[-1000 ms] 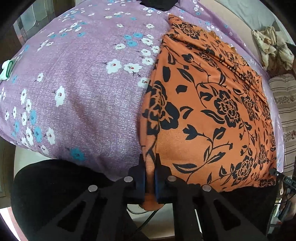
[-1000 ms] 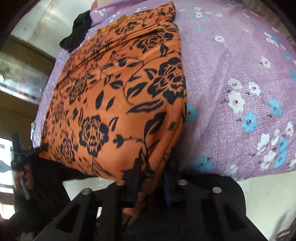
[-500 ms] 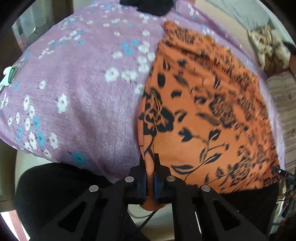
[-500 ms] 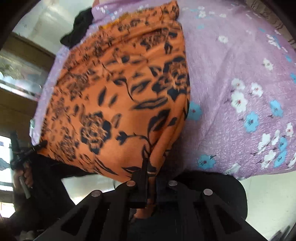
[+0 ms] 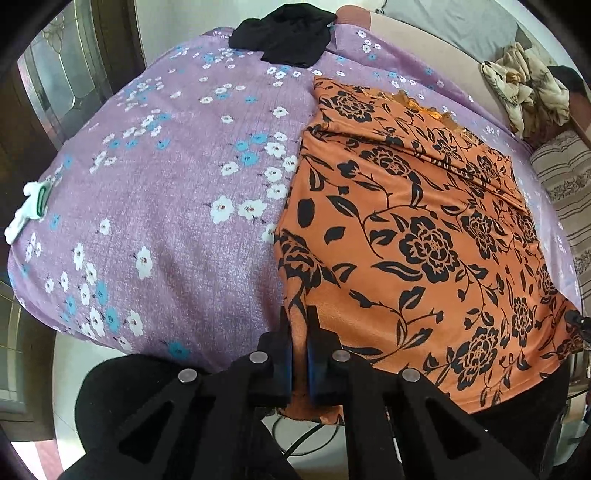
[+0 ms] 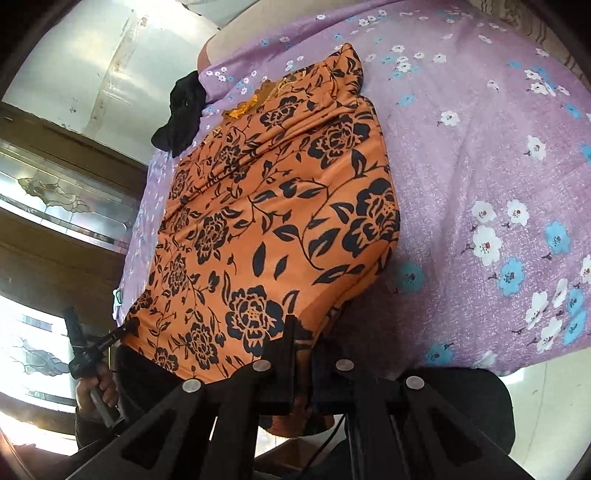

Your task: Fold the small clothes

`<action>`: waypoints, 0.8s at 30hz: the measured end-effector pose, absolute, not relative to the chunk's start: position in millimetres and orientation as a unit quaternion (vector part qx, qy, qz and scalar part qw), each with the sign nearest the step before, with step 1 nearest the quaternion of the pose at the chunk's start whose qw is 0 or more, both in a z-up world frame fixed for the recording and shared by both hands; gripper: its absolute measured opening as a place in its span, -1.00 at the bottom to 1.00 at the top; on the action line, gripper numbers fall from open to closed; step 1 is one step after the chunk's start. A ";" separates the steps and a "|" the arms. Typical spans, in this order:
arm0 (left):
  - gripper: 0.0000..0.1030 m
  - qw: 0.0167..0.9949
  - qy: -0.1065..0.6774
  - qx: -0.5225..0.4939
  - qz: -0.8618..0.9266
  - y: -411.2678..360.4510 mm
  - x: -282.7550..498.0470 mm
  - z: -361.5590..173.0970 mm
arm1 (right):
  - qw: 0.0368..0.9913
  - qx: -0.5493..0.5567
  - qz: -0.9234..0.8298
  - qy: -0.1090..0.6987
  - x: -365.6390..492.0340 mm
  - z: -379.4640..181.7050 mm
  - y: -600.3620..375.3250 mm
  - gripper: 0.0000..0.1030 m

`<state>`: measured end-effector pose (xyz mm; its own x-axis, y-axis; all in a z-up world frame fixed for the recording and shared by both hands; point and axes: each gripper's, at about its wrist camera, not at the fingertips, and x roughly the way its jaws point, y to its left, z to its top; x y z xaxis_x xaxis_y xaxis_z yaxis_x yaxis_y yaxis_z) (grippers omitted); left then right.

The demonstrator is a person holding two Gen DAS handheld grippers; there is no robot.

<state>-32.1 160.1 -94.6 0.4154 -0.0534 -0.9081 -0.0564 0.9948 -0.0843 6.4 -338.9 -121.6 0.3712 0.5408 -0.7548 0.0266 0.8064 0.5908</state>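
Observation:
An orange garment with black flowers (image 5: 424,236) lies spread on a purple floral bedsheet (image 5: 166,206). My left gripper (image 5: 298,325) is shut on the garment's near left corner at the bed's front edge. In the right wrist view the same garment (image 6: 266,221) stretches away, and my right gripper (image 6: 303,336) is shut on its near right corner. The left gripper (image 6: 122,330) also shows there at the garment's other corner. The hem hangs a little over the bed edge between the two grippers.
A black cloth (image 5: 284,33) lies at the far end of the bed. A crumpled cream garment (image 5: 524,85) and a striped cushion (image 5: 569,206) sit at the right. A white and green clip (image 5: 33,206) lies at the left edge. A wooden glass-panelled door (image 6: 55,192) stands beside the bed.
Both grippers have pulled the near hem back toward me and lower, drawing the garment flatter and showing more of the bed's far end. The grips are unchanged.

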 end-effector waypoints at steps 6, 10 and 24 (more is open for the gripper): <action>-0.89 0.849 0.527 -0.035 0.012 152.7 -30.0 -86.3 | 0.789 0.269 0.172 0.524 10.5 -112.9 -334.6 -0.88; -0.89 0.857 0.514 -0.043 0.007 152.0 -29.3 -77.6 | 0.798 0.268 0.175 0.511 15.8 -101.0 -329.3 -0.88; -0.88 0.857 0.514 -0.038 0.018 150.9 -23.8 -77.4 | 0.842 0.147 0.136 0.502 18.9 -78.5 -301.6 -0.89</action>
<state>-23.8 150.9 -77.4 0.4705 -0.0085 -0.8824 -0.0688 0.9966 -0.0464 18.9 -301.6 -78.5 0.4602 0.3760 -0.8043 -0.0805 0.9198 0.3840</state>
